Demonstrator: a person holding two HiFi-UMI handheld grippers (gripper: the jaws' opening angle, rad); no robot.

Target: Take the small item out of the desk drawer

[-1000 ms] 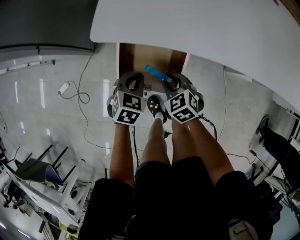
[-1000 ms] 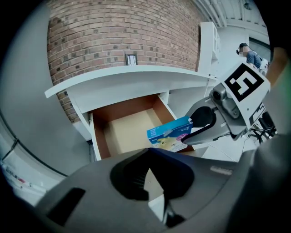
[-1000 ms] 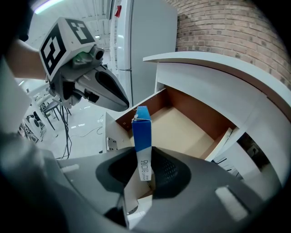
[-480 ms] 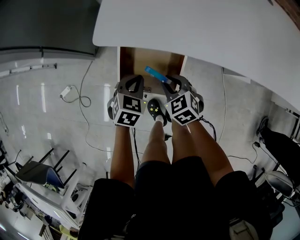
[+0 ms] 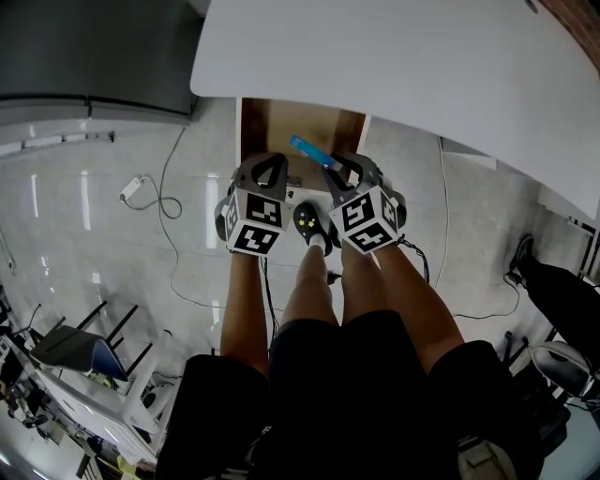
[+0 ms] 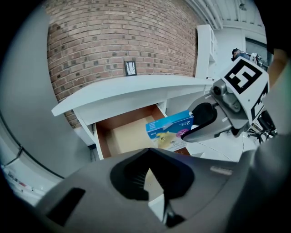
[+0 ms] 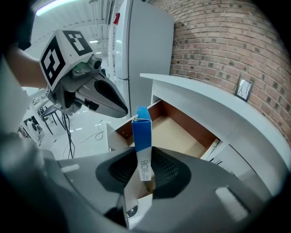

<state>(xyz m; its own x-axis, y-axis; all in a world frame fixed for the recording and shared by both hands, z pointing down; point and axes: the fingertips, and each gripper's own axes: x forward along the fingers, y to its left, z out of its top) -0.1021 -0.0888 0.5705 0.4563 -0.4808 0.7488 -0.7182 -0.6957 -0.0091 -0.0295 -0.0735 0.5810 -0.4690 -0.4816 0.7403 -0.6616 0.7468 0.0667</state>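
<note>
Pinching the blue box (image 7: 142, 127) above the open drawer (image 7: 179, 134) ahead, the right claw (image 7: 142, 166) should next carry it clear; the left claw (image 6: 149, 157) is pressed together, empty.

a recording lab, dressed in one corner as an office, is suggested. a white desk (image 5: 394, 56) with a wooden drawer (image 5: 281, 122) is set against a brick wall (image 6: 113, 36), on which a small framed picture (image 6: 130, 68) is hung. around it, a glossy tiled floor (image 5: 112, 234) is strewn with loose cables (image 5: 173, 192), equipment stands (image 5: 84, 347) are crowded at one side, and bare strip lights (image 7: 50, 7) are seen overhead.
</note>
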